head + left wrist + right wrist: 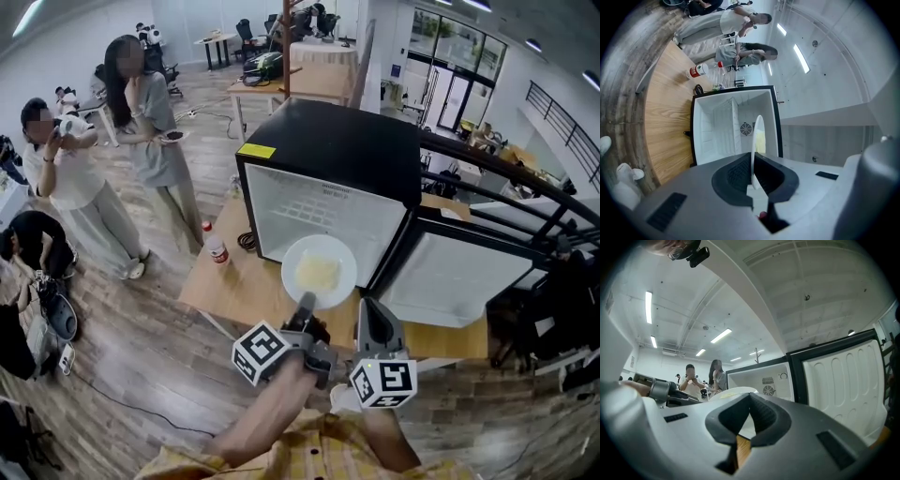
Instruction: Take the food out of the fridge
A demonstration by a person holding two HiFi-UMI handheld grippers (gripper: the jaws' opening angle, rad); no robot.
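Head view above, 2 gripper views level, all facing fridge [337,150]

Large open office hall. Grey-brown wood-plank floor [131,356], crossed by a thin dark cable [122,403]. Light wooden counter [234,295] in the middle. More tables [309,80] farther back, with dark office chairs [248,37] near them. At the left, one standing person in grey [150,112], another in white [66,178] just beside, a third crouched low [33,244] at the edge. Dark-framed glass doors [455,80] at the far right, black railing [562,108] nearby. White walls, pale ceiling [797,282] with long strip lights [648,307].
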